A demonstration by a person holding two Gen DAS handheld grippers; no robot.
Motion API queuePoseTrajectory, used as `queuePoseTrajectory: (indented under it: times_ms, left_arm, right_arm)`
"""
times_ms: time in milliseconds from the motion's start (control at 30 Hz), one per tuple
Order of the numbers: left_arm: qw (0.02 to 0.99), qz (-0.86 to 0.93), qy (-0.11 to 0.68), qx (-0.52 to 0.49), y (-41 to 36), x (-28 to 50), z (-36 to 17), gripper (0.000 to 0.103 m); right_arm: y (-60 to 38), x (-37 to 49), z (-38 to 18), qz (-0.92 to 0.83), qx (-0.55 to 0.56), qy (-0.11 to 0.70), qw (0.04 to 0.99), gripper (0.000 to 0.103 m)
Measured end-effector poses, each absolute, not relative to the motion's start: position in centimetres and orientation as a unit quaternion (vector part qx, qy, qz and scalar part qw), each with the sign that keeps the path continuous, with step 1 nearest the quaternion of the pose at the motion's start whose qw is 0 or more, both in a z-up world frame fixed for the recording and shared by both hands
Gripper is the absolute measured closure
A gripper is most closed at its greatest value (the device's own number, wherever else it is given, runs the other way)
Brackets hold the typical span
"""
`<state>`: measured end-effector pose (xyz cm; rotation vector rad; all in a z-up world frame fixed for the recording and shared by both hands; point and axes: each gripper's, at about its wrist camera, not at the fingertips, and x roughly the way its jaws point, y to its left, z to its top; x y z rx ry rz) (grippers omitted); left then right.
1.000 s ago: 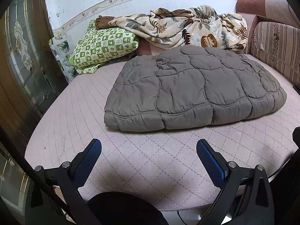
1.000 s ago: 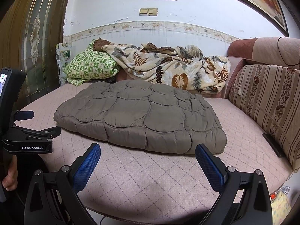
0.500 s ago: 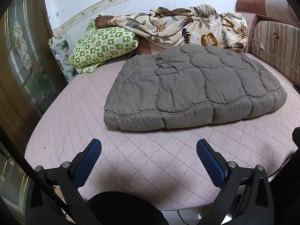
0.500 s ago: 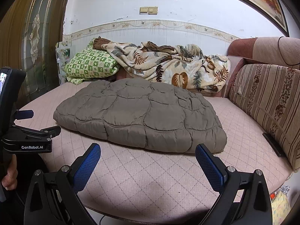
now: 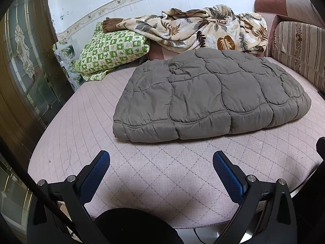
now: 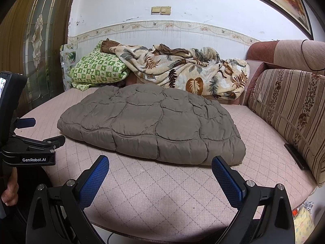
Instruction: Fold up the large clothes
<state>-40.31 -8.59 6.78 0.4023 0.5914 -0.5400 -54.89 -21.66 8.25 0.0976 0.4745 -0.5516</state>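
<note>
At the far left a green checked pillow [image 5: 112,49] leans near the wall, with a leaf-print blanket [image 5: 203,28] heaped just beside it. The left gripper [image 5: 161,166] hovers over the pink quilted bed [image 5: 81,122], its fingers spread wide and empty. The folded grey padded coat [image 5: 209,97] lies flat mid-bed. The right gripper [image 6: 160,172] hangs before the coat's near edge, fingers wide and holding nothing. A striped cushion [image 6: 288,105] stands rightmost.
</note>
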Motion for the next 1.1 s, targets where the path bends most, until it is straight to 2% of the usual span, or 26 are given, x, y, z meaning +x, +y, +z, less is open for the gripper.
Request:
queuePoseTrajectory:
  times_ms: [1100]
  left_arm:
    - [0.901, -0.261, 0.286, 0.196, -8.73, -40.34, 6.85, 0.002]
  right_arm:
    - [-22.17, -55.15, 7.7, -0.268, 0.049, 0.237, 0.933, 0.001]
